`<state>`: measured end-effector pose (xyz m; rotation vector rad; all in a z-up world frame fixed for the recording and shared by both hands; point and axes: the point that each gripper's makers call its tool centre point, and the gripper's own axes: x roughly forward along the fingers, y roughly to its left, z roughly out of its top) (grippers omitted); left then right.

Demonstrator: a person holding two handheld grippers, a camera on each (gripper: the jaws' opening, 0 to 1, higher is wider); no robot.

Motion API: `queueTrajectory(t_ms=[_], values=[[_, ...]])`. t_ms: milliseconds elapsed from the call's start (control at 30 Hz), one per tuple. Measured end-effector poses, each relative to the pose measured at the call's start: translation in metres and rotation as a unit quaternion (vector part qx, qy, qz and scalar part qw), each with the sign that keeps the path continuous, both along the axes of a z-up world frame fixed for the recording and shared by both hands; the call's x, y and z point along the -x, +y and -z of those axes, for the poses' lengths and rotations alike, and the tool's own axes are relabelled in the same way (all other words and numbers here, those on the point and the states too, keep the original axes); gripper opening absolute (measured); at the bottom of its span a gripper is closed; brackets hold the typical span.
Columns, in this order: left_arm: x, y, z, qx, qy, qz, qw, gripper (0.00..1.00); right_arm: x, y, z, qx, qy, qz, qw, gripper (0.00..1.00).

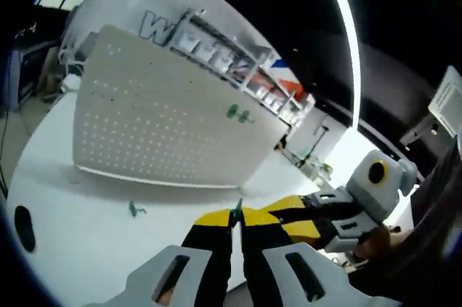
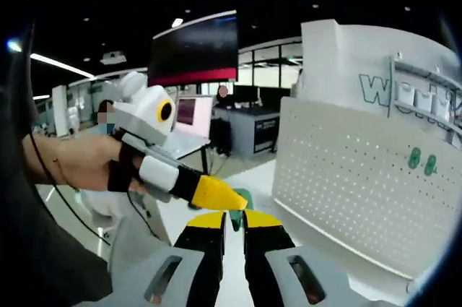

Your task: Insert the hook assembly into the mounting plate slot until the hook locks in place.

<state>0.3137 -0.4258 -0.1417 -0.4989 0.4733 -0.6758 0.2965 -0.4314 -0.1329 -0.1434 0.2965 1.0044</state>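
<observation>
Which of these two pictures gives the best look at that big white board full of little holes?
The left gripper view. There the pegboard stands on the white table nearly whole, with two green hooks on its face. The right gripper view shows only part of it, running off the right edge, with the hooks small near that edge.

Green hook (image 1: 236, 211) pinched upright before white pegboard (image 1: 159, 123)

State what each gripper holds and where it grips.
Left gripper and right gripper both pinch one small green hook at their tips; which part cannot be told.
</observation>
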Motion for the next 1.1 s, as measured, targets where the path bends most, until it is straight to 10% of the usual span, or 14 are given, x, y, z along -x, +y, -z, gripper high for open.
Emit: queueTrajectory(t_ms=[900,1100], values=[[-0.0020,-0.0064,-0.0097,0.113,0.037,-0.031,0.9924,0.03,-0.0083,-0.0059,-0.0089,0.046,-0.081,0.020,0.9954,0.01],[-0.0006,-0.0088,-0.0078,0.095,0.036,-0.028,0.9944,0.03,-0.0085,-0.0069,-0.0056,0.046,-0.071,0.022,0.9961,0.01]])
